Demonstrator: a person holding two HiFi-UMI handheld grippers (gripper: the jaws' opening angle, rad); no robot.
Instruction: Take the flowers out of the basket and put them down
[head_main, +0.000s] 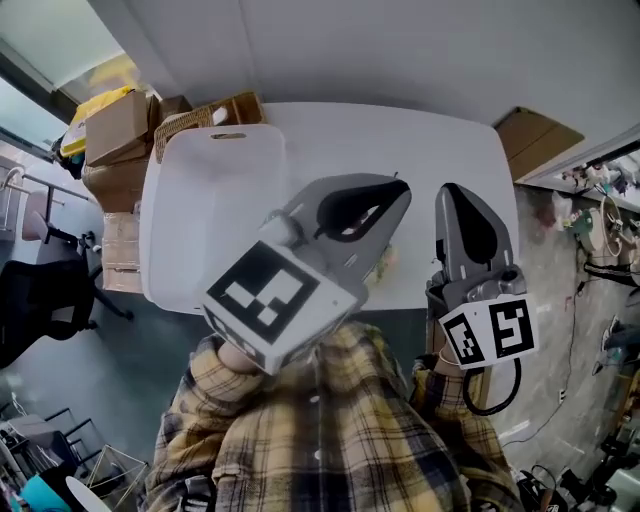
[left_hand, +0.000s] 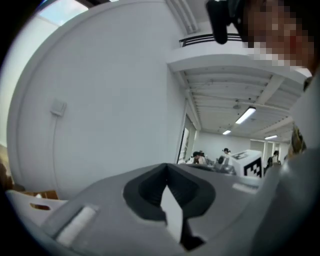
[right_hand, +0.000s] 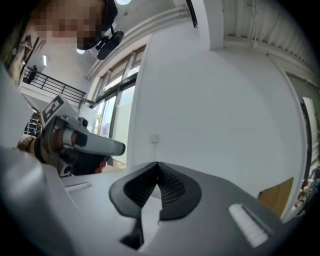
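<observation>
Jaws meet tip to tip on left gripper (head_main: 398, 186) and right gripper (head_main: 450, 190).

We can read no words, numbers or brand names anywhere. The only print we see is the black-and-white square patterns on the white left marker cube (head_main: 268, 300) and the white right marker cube (head_main: 488, 335), and they spell nothing.

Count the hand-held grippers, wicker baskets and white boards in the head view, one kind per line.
Hand-held grippers: 2, the left hand-held gripper and the right hand-held gripper
Wicker basket: 1
White board: 1
Total: 4
</observation>
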